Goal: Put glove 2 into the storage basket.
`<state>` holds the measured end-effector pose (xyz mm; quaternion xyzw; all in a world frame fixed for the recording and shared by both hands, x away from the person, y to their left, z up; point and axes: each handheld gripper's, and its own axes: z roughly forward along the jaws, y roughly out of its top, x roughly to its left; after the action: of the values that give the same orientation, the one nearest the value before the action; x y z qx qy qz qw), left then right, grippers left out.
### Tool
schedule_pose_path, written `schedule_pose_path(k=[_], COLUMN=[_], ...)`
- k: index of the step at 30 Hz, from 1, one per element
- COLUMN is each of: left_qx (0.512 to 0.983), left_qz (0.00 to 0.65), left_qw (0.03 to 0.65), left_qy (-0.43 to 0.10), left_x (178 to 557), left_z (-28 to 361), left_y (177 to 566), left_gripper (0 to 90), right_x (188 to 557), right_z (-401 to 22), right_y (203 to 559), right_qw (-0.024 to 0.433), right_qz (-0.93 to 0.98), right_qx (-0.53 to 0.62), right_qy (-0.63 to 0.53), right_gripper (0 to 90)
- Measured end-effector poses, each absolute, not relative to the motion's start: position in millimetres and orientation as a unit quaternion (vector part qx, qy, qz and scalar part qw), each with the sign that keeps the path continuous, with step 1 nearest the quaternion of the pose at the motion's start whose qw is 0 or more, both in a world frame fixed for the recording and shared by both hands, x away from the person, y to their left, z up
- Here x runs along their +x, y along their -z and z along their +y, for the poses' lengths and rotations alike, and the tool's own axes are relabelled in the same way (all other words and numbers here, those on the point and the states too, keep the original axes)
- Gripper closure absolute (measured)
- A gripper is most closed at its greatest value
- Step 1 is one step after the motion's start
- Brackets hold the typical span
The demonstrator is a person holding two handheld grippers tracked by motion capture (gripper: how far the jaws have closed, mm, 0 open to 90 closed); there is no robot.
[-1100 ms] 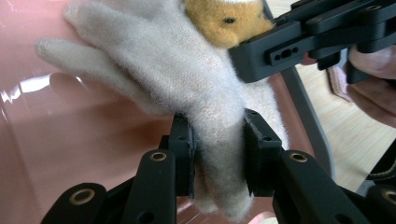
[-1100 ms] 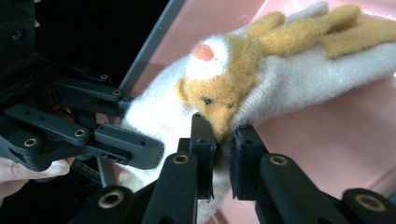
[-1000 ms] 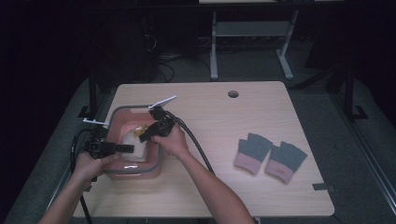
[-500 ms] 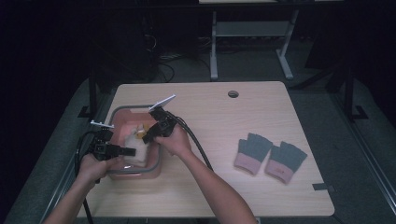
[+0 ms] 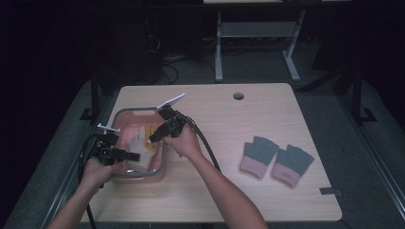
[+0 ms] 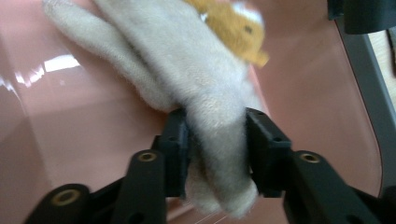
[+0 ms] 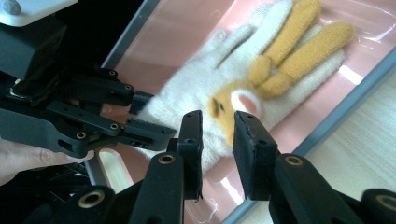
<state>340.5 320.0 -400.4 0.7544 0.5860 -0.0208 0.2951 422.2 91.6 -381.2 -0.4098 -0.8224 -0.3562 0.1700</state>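
The cream glove (image 6: 205, 88) lies in the pink tray (image 5: 122, 180) at the desk's (image 5: 267, 114) left. The left hand-held gripper (image 6: 217, 149), its jaws just eased wider, has the cuff between them; I can't tell whether the pads press it. The right hand-held gripper (image 7: 217, 140) hovers narrowly open above the glove's orange patch, gripping nothing. This looks like the pick-up step: next, both must clamp firmly, then lift the glove clear of the rim.

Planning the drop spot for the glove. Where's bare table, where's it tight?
Free: the table between the pink bin and the grey gloves, plus the far strip around the cable hole. Crowded: inside the bin, where the left gripper, right gripper and cream glove meet.
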Motion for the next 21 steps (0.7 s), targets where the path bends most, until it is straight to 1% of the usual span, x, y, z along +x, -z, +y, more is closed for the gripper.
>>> schedule_pose_path(k=[5,8,12,16,21], left_qx=[0.751,0.749,0.755,0.771,0.78], left_qz=[0.593,0.596,0.591,0.582,0.581], left_qw=[0.289,0.289,0.284,0.259,0.231], left_qy=[0.0,-0.015,-0.024,-0.02,-0.021], left_x=[344,345,345,349,352], left_z=[327,330,328,321,312], left_y=[391,384,379,385,394], left_gripper=[55.5,55.6,66.7,70.1,70.7], right_x=[421,419,418,417,416], right_z=[84,81,75,71,66], right_y=[377,375,372,371,369], right_qw=[0.171,0.17,0.171,0.174,0.175], right_qz=[-0.816,-0.817,-0.813,-0.811,-0.808], right_qx=[-0.412,-0.409,-0.409,-0.411,-0.41], right_qy=[0.368,0.369,0.377,0.379,0.385], right_gripper=[73.0,73.0,73.4,73.5,73.8])
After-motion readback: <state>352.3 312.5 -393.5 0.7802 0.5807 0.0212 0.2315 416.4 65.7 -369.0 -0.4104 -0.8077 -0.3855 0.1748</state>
